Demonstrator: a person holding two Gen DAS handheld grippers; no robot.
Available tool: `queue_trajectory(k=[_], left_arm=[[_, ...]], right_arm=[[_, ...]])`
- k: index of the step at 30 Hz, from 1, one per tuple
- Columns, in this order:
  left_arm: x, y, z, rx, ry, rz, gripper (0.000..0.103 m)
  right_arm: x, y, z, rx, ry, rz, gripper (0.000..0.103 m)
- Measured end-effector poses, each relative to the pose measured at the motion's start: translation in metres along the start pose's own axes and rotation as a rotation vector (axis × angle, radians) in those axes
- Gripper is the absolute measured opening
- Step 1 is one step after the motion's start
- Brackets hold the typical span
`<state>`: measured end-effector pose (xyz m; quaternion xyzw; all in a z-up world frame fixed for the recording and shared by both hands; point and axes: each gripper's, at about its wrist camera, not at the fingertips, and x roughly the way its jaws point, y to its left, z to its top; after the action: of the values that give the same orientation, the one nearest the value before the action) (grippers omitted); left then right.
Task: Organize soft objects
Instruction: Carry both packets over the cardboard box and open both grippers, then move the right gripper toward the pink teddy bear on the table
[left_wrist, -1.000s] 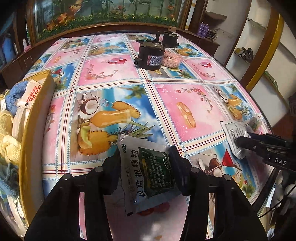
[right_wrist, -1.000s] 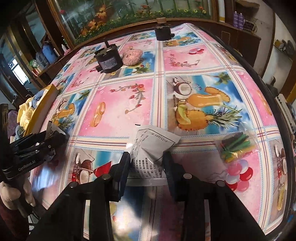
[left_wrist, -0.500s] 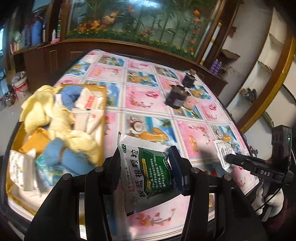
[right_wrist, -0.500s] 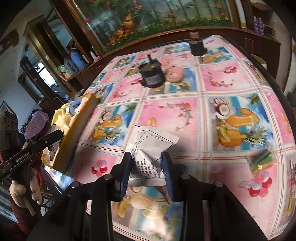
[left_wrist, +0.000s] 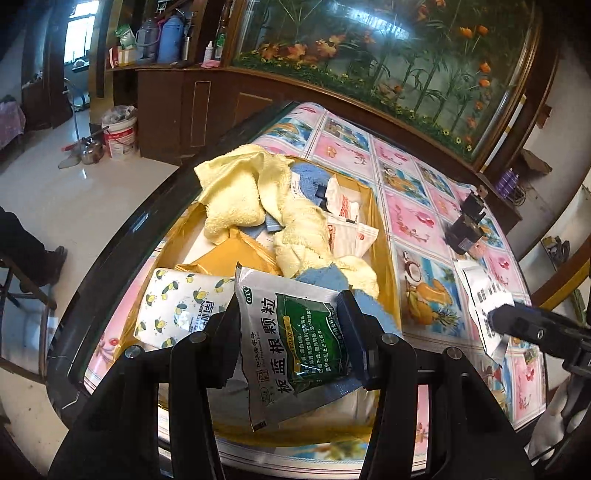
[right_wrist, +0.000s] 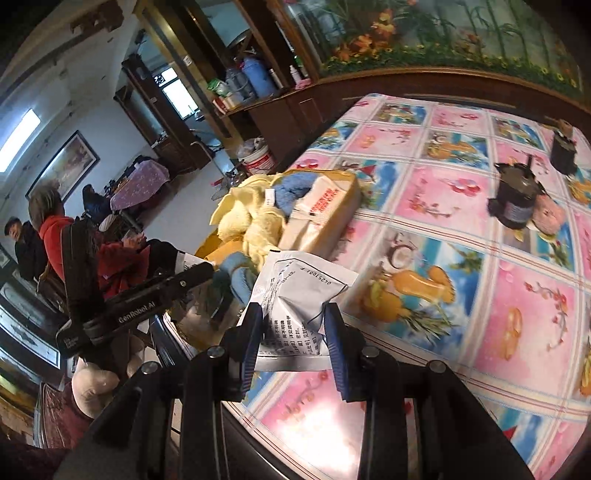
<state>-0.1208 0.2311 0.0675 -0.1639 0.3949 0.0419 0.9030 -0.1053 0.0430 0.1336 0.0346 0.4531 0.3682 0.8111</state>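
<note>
In the left wrist view my left gripper (left_wrist: 290, 310) is shut on a green and white sachet (left_wrist: 306, 343), which hangs over the near end of a yellow box (left_wrist: 384, 236). The box holds yellow towels (left_wrist: 236, 192), blue cloths, white packets and a lemon-print tissue pack (left_wrist: 177, 306). My right gripper (right_wrist: 293, 314) is shut on a white printed sachet (right_wrist: 303, 284) just right of the box (right_wrist: 332, 221), above the table's near edge. Each gripper shows in the other's view: the right gripper (left_wrist: 517, 325) with its white sachet (left_wrist: 484, 295), the left gripper (right_wrist: 192, 273) over the box.
On the fruit-print tablecloth (right_wrist: 480, 325) beyond the box stand a black cylinder (right_wrist: 517, 199) with a pink fuzzy thing (right_wrist: 550, 218) beside it, and a second black cylinder (right_wrist: 563, 147). A white bucket (left_wrist: 120, 136) stands on the floor. People (right_wrist: 48, 221) sit at the far left.
Both grippers have swung left from the middle of the table toward the yellow box, each still holding its sachet. The left one now hangs over the box.
</note>
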Motion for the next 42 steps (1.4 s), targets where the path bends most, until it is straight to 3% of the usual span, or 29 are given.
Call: queue_trajectory(k=[6, 14, 17, 24, 32, 42], left_arm=[[0.006, -0.013, -0.007, 0.083, -0.005, 0.054, 0.05], [-0.013, -0.007, -0.001, 0.052, -0.084, 0.059, 0.053], [-0.017, -0.004, 0.002, 0.037, -0.107, 0.093, 0.064], [-0.022, -0.006, 0.005, 0.039, -0.132, 0.151, 0.064], [-0.027, -0.014, 0.005, 0.046, -0.14, 0.185, 0.064], [-0.04, -0.034, 0.001, 0.092, -0.177, 0.245, 0.064]], right_arm=[[0.046, 0.022, 0.033, -0.051, 0.032, -0.042, 0.034], [0.106, 0.019, 0.058, -0.044, 0.108, -0.106, 0.036], [0.121, 0.017, 0.058, -0.025, 0.141, -0.106, 0.037], [0.097, 0.023, 0.065, -0.026, 0.078, -0.069, 0.048], [0.057, 0.028, 0.066, -0.023, -0.015, -0.034, 0.052], [0.031, 0.013, 0.041, 0.01, -0.052, -0.039, 0.052]])
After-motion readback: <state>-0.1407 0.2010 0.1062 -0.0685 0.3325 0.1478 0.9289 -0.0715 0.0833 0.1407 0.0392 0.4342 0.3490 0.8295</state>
